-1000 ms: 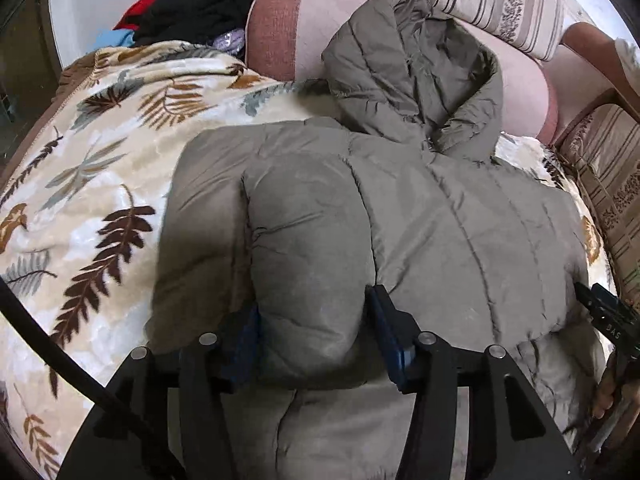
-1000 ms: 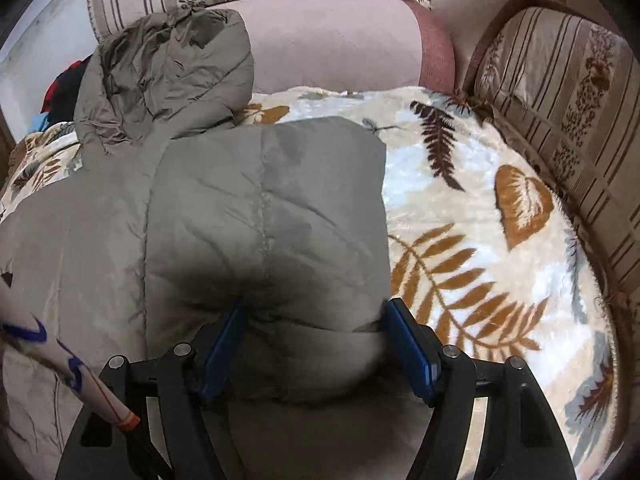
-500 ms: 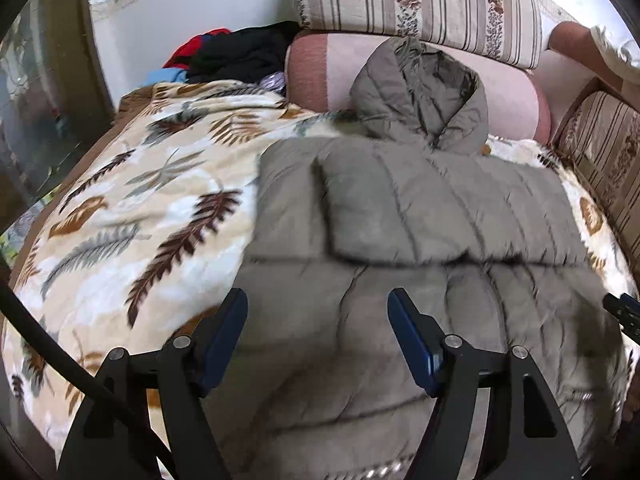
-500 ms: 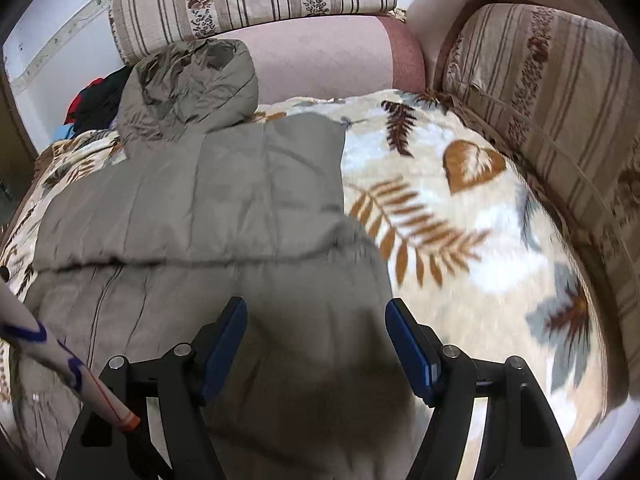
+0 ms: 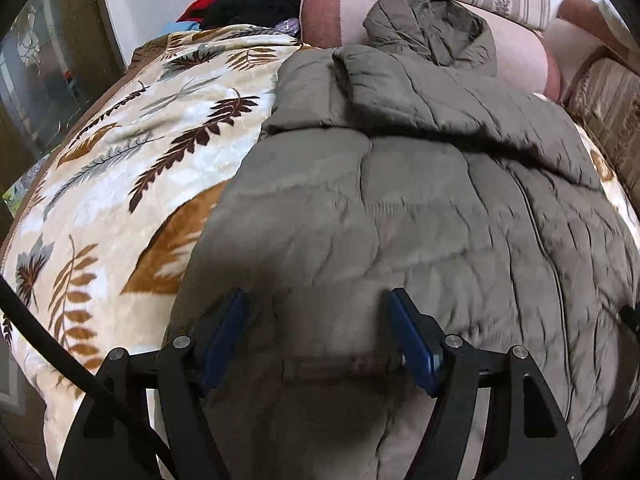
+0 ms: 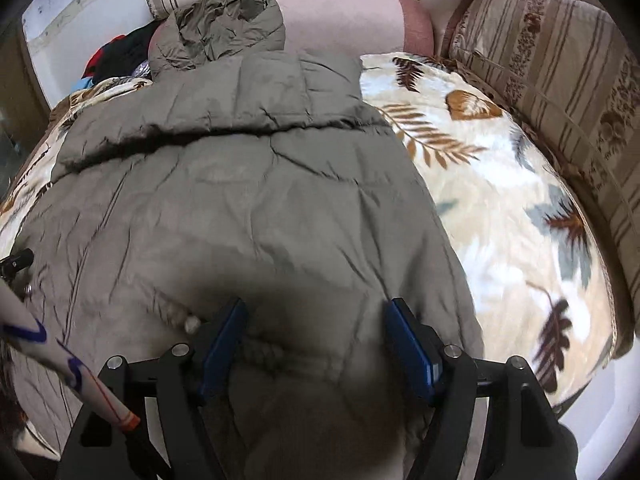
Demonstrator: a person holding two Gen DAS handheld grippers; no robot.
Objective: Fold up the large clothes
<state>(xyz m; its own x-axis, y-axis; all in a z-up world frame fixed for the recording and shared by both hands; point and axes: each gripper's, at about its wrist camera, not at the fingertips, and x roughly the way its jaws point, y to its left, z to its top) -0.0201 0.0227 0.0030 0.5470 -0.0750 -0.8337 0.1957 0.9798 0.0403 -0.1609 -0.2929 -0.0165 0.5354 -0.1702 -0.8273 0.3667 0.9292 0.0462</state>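
Big grey-green puffy coat (image 5: 400, 208), spread flat on the leaf blanket (image 5: 140, 140) over the sofa. Hood (image 5: 432, 28) at the far end, leaning up on the pink cushion (image 6: 340, 16). Sleeves (image 6: 240, 100) already laid across the chest, left to right, in 1 thick band just below the hood. Near end of the coat long and not yet folded.

Left gripper (image 5: 316, 336) above the near left part of the coat, jaws just opened and spread apart, pinching nothing. Right gripper (image 6: 316, 340) above the near right part, jaws spread wide too, pinching nothing. Dark strip between the left jaws, maybe the bottom edge; too shadowy to be sure.

Looks like the gap between 2 folds: sleeves done, bottom half next. Next move: down to the near edge, 1 gripper on each side, a good thick pinch, then a lift and a carry to the far end, over the sleeves toward the hood. Best done with both sides lifted together, to stop a crooked, sliding fold.
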